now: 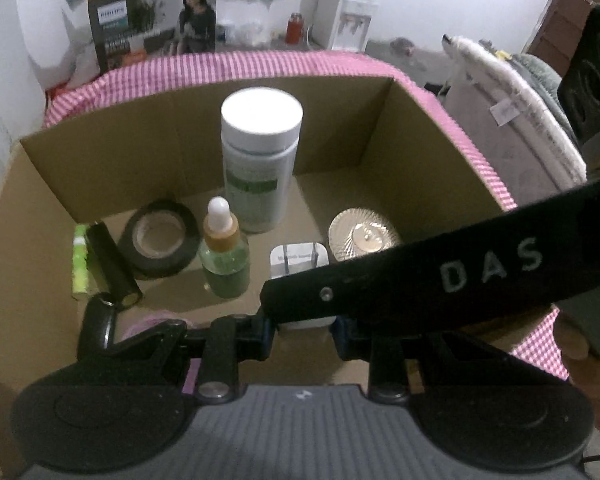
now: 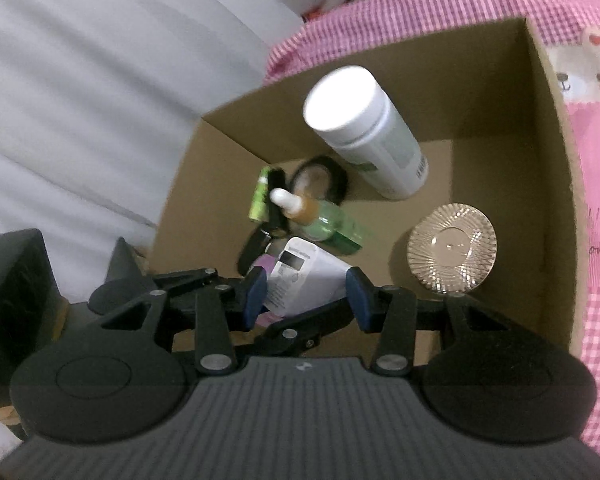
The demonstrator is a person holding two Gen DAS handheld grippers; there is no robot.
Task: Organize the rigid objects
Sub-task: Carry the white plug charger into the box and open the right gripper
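A white power adapter hangs over the open cardboard box, low at its near side. My left gripper is shut on its lower end. My right gripper is shut across its width, and one of its black fingers crosses the left wrist view. In the box stand a tall white bottle and a green dropper bottle. A black tape roll, a green tube, a black cylinder and a gold ribbed lid lie around them.
The box sits on a pink checked cloth. A pink item and a black object lie at the box's near left. The box floor shows bare at the back right. A padded chair stands to the right.
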